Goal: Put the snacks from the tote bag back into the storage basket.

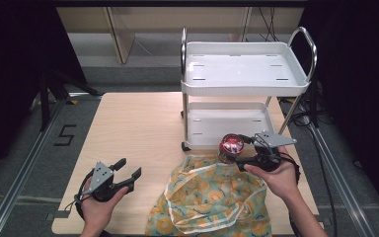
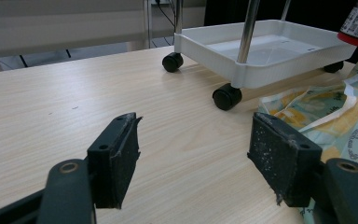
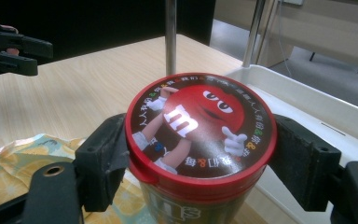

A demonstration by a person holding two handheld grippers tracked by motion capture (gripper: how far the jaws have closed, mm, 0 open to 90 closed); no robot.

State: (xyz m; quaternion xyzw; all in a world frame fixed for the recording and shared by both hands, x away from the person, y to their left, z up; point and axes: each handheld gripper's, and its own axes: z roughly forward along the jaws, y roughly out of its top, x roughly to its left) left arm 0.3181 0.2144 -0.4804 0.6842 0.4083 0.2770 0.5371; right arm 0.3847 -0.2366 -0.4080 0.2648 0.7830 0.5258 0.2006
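Observation:
A candy jar with a red lid [image 3: 200, 126] sits upright between the jaws of my right gripper [image 3: 200, 158], whose pads press on it just under the lid. In the high view the jar [image 1: 231, 146] is held above the far edge of a floral cloth bag [image 1: 212, 197], close to the cart's lower shelf, with my right gripper [image 1: 234, 150] pointing left. My left gripper [image 1: 128, 169] rests low over the table at front left, open with nothing between its jaws. In its own view the left gripper [image 2: 193, 158] faces bare wood.
A white two-shelf cart [image 1: 244, 69] on black casters stands on the far side of the wooden table [image 1: 138, 128]; its lower shelf [image 2: 279, 51] is just beyond the jar. The bag's handles [image 1: 187, 180] lie loose on top. Bare wood spreads left of the cart.

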